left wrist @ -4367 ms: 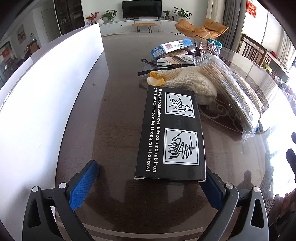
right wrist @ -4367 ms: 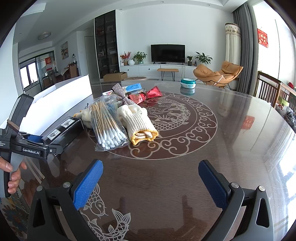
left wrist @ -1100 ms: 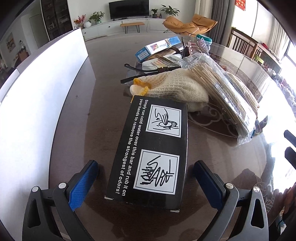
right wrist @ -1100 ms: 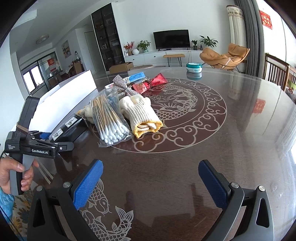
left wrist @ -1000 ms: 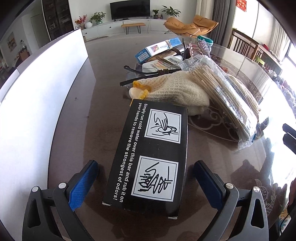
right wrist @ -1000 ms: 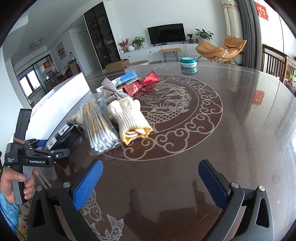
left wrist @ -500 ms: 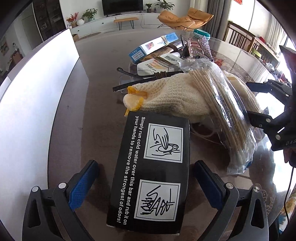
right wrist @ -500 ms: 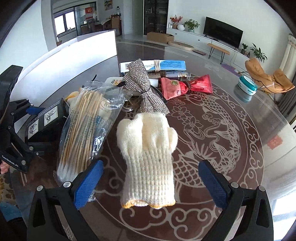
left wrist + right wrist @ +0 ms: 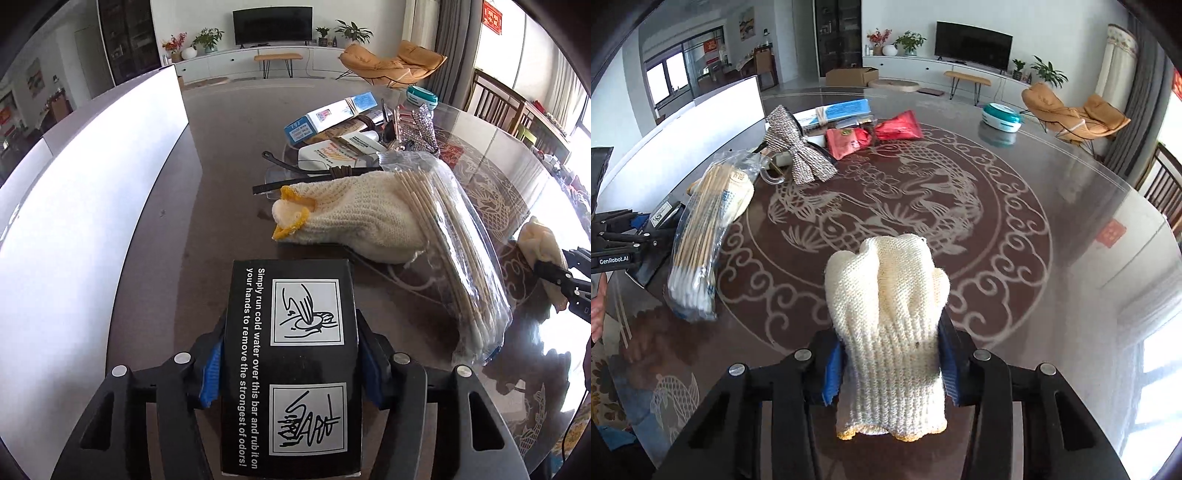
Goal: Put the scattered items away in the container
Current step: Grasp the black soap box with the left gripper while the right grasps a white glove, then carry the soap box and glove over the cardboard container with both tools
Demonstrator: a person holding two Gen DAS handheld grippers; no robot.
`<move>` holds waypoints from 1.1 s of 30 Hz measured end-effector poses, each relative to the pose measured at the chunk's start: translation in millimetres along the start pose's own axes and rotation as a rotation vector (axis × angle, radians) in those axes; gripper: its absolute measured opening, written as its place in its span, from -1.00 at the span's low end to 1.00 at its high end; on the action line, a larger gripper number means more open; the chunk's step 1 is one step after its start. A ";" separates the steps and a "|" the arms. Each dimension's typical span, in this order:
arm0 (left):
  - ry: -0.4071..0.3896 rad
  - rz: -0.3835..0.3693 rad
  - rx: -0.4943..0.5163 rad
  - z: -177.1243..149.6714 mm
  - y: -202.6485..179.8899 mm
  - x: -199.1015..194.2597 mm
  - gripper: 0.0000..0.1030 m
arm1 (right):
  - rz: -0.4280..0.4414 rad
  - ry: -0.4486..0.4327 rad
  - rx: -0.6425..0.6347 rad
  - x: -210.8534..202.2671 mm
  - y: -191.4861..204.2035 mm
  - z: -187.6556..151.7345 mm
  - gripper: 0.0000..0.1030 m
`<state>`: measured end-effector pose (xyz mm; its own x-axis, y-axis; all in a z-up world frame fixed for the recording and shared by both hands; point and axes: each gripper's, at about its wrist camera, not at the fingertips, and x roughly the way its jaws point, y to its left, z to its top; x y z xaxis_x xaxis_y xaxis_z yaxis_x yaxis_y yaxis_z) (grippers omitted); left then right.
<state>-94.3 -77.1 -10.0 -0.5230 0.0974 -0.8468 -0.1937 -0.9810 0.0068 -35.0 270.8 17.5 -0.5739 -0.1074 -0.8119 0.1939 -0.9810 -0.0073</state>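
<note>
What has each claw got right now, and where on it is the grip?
The left claw is closing on the black box, pads against its two long sides. The right claw is closing on the knit glove, pinching its cuff end.

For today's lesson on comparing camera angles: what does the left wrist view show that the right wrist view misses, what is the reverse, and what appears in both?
Left wrist only: the printed top of the black box with the left gripper closing on its sides, and a second knitted glove's yellow cuff.

Right wrist only: two red packets, and the right gripper closing on a white knitted glove.

Both: the cotton swab bag, the teal round tin, the white container wall.
</note>
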 end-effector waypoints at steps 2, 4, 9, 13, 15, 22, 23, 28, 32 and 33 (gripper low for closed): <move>-0.001 -0.007 0.010 -11.7 -7.9 -5.0 0.14 | 0.012 -0.010 0.045 -16.9 -9.1 -22.2 -0.14; -0.003 -0.014 0.016 -24.2 -12.3 -12.9 0.14 | 0.014 -0.024 0.071 -31.3 -10.5 -40.6 -0.13; -0.012 -0.016 0.024 -35.1 -34.0 -18.8 0.15 | 0.002 -0.051 0.079 -50.7 2.7 -67.8 -0.11; -0.020 -0.018 0.021 -36.9 -36.3 -19.7 0.15 | -0.021 -0.048 0.059 -49.4 13.9 -70.5 0.01; -0.023 -0.015 0.021 -35.8 -38.9 -17.8 0.16 | -0.016 -0.037 0.062 -46.6 15.8 -71.1 0.32; -0.041 -0.017 0.020 -36.1 -39.6 -15.1 0.28 | -0.044 -0.026 0.053 -39.7 22.1 -76.7 0.75; -0.044 -0.017 0.019 -36.7 -40.1 -14.8 0.30 | -0.047 -0.021 0.061 -38.4 21.4 -77.0 0.90; -0.044 -0.022 0.031 -37.9 -43.0 -14.8 0.53 | -0.059 0.003 0.082 -34.7 17.6 -73.8 1.00; -0.030 -0.024 0.036 -40.3 -42.8 -17.2 0.60 | -0.014 0.087 0.099 -30.2 7.6 -59.8 1.00; -0.024 -0.027 0.038 -40.1 -42.8 -17.7 0.60 | 0.015 0.105 0.121 -29.8 2.5 -55.6 1.00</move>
<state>-43.5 -43.5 -16.7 -0.5366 0.1278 -0.8341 -0.2390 -0.9710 0.0049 26.8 280.5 9.2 -0.4844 -0.1109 -0.8678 0.1011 -0.9924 0.0704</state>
